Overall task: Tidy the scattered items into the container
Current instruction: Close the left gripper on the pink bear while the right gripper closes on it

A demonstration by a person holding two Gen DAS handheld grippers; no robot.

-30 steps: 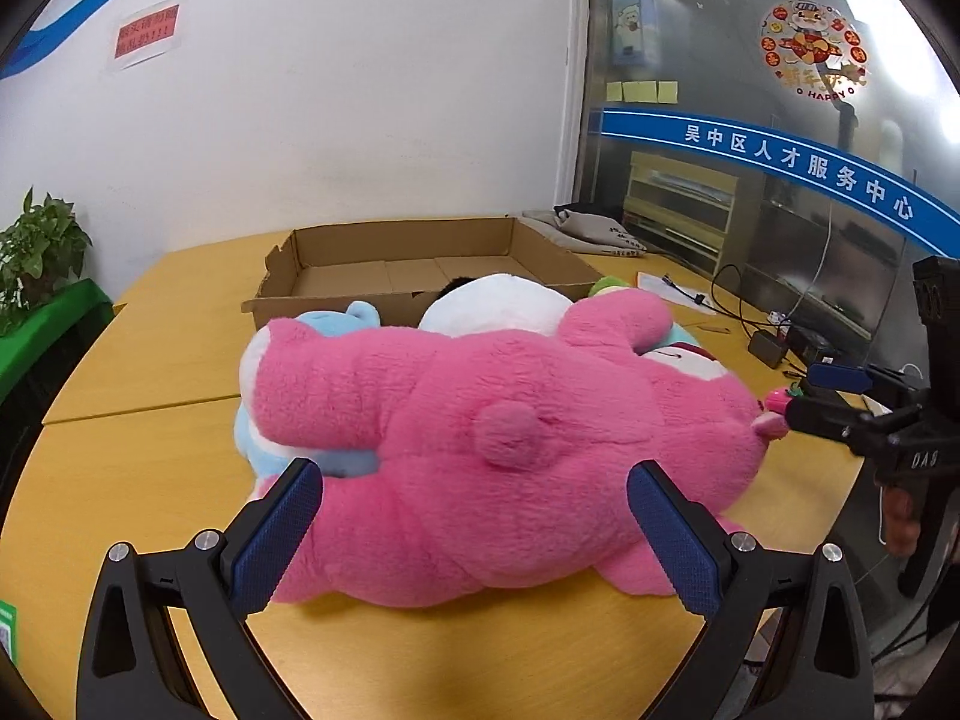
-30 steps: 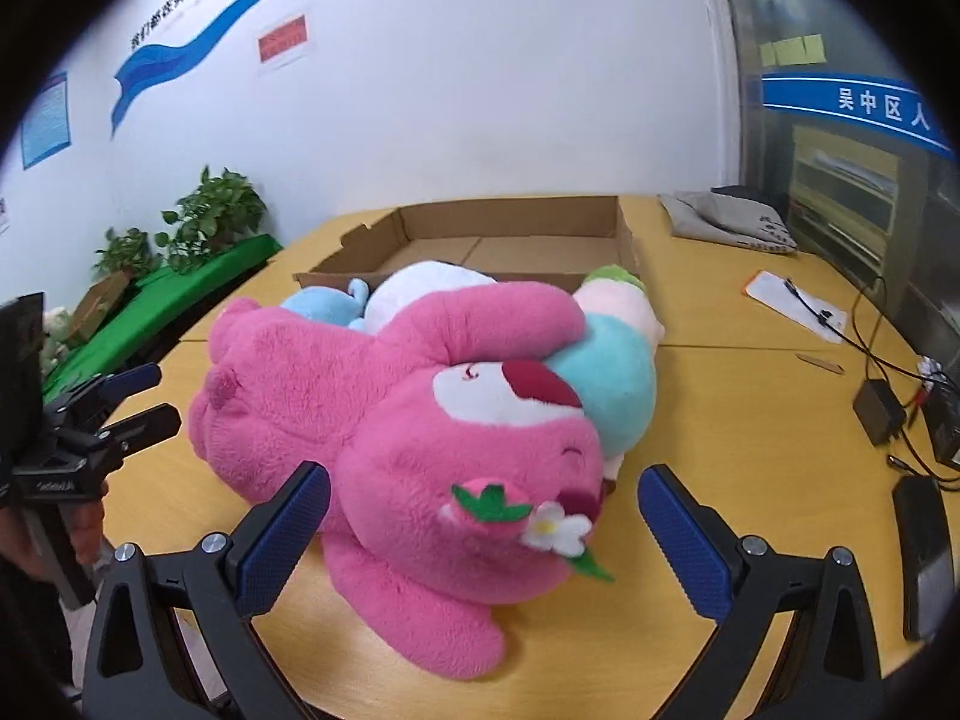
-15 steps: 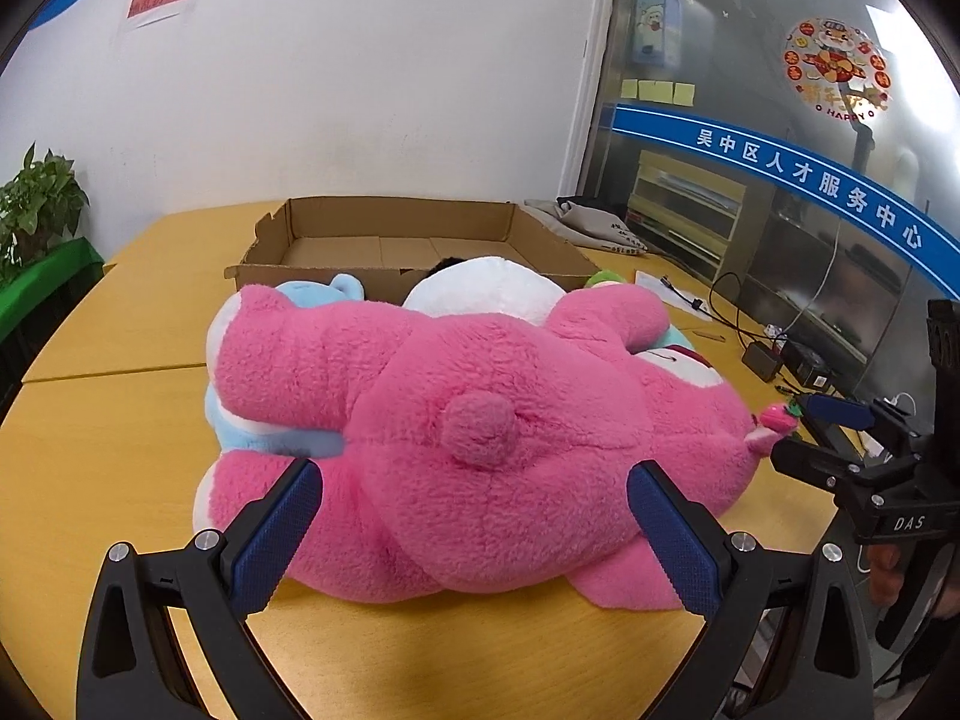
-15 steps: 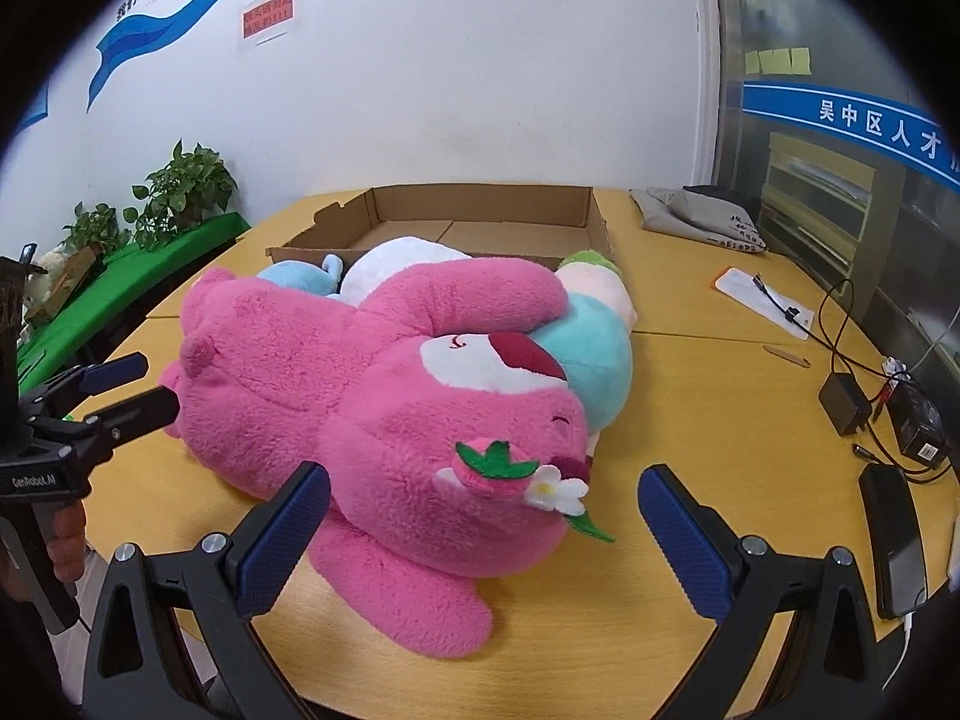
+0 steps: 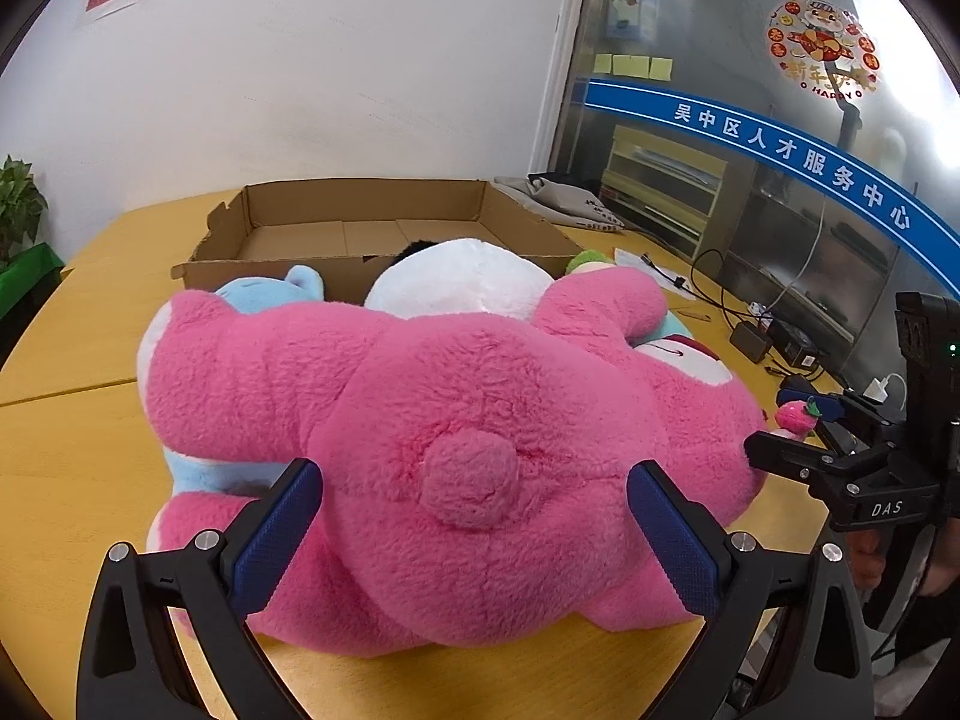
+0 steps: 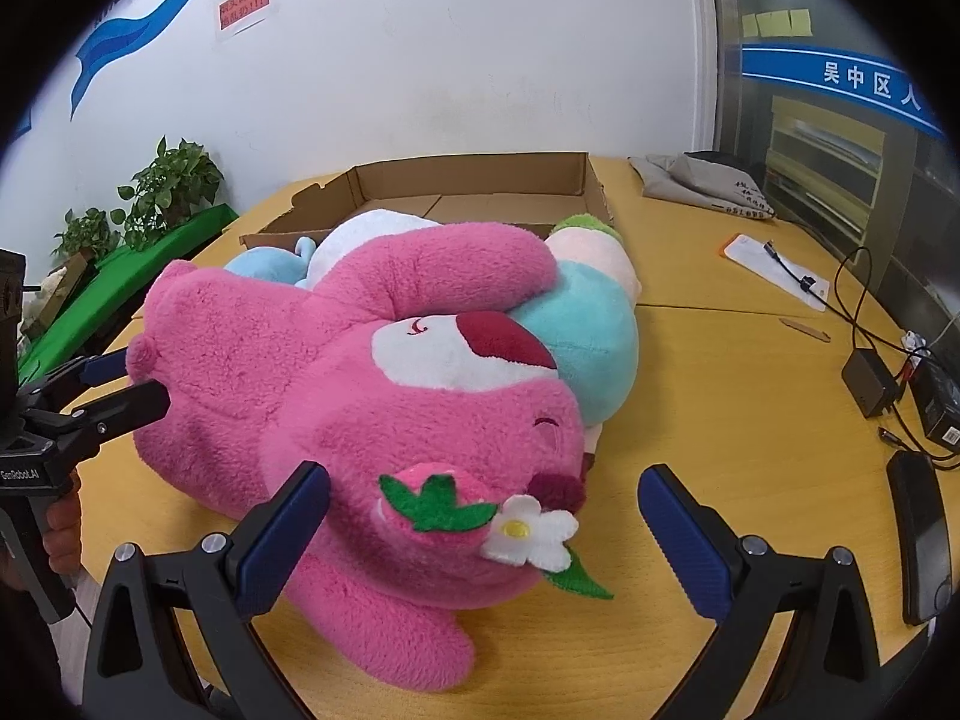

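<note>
Here a big pink plush bear lies on its side on the wooden table, fleecy and rounded, a felt strawberry with a white flower stitched at its ear. The left gripper stands wide apart around its tail end, and the right gripper is likewise spread at its head (neither visibly pinching the fur). Behind it huddle a white plush, a light-blue plush and a teal one, just before the shallow corrugated cardboard box.
</note>
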